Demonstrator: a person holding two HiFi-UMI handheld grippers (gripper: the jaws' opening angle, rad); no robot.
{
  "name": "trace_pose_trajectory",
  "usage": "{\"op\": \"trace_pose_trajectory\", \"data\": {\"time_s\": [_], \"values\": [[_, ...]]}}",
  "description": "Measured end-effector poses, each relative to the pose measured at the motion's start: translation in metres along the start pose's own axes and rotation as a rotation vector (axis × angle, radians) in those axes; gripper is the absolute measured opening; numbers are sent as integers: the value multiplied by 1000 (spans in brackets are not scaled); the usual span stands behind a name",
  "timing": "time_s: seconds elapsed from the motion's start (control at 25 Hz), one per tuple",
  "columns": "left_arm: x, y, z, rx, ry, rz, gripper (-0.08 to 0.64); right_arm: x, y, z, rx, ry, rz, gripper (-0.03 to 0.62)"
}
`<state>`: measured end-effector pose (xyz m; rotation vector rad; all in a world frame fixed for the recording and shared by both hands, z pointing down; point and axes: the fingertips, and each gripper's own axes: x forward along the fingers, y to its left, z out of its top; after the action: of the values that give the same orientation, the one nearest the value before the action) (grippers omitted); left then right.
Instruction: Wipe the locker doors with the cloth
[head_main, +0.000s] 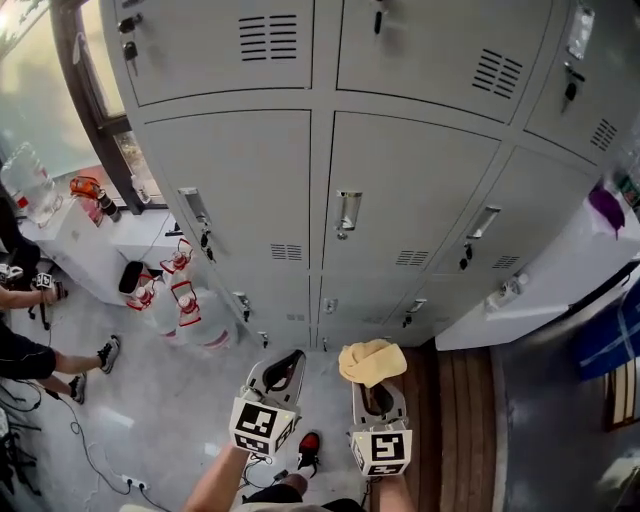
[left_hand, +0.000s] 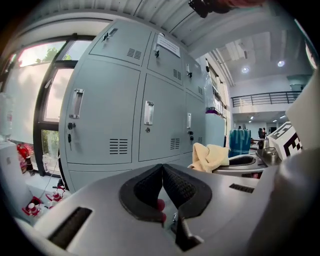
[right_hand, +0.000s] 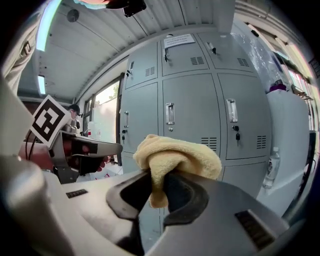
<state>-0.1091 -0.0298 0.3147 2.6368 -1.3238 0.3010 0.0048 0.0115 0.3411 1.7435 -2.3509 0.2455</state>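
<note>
Our right hand-held gripper (right_hand: 157, 192) is clamped on the cloth (right_hand: 180, 155): its jaws pinch one fold narrowly, and the rest of the yellow terry bulges up and over the tips in a loose bunch. Our left hand-held gripper (left_hand: 162, 187) holds nothing, its dark pads meeting at the tips with no gap between them. In the head view both are held low and close together in front of us, the cloth above the right one's tips and short of the locker doors (head_main: 415, 190), so we judge the wiping has not yet begun. The cloth looks light, soft and limp; it should flatten and mould to the painted metal under gentle pressure, but a fold held this thinly could drag out of the jaws on a long stroke. We would take hold deeper in the bunch, leaving a thick pad ahead of the tips so that fabric, not the jaw, meets the door. The doors stand in a grey bank, each with an upright handle (head_main: 347, 212) and a small slotted vent (head_main: 411, 258), both places where loose terry may catch. Beyond, to the left, plastic bottles (head_main: 190, 310) stand on the floor (head_main: 150, 400) near the bottom lockers.
</note>
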Motion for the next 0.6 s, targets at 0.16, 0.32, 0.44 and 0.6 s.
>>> {"op": "trace_pose_trajectory", "data": {"time_s": [0.16, 0.32, 0.44, 0.6], "values": [[26, 22, -12, -12, 17, 1, 23, 39, -2, -6, -2, 17, 19, 74], [48, 41, -23, -20, 27, 4, 23, 71, -3, -16, 4, 35, 31, 74], [57, 49, -33, -33, 40, 10, 23, 87, -2, -26, 15, 52, 48, 74], [75, 62, -45, -39, 48, 13, 23, 115, -4, -36, 12, 57, 57, 74]]}}
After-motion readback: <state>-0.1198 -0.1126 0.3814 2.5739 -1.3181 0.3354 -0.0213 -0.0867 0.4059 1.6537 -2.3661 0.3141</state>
